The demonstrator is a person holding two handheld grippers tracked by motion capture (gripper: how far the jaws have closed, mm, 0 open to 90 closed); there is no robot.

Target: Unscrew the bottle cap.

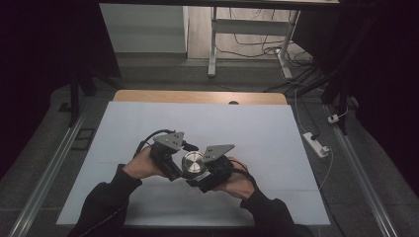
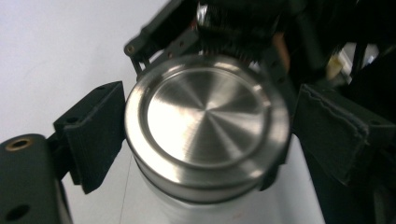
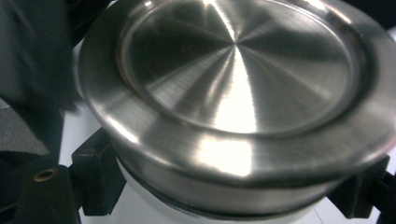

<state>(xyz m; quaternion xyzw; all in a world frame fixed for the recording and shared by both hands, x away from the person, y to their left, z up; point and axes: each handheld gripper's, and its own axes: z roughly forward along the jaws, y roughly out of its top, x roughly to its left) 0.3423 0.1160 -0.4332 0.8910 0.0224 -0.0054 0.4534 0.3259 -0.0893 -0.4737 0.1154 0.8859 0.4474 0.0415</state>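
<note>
Steel lid (image 2: 205, 126) between left gripper (image 2: 205, 135) fingers, slightly apart; right gripper (image 3: 233, 186) fingers clamp white bottle (image 3: 154, 210).

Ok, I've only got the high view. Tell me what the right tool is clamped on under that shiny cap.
Observer: The right tool grips the white body just below the steel lid, with one jaw on each side.
Operator: Now give me the left tool.
Observer: The left tool straddles the lid itself. The near pad sits against the rim and the far pad looks just clear of it, so I can't call it a grip.
Operator: Describe the lid top.
Observer: It's brushed metal with a sunken centre inside a raised ring.
</note>
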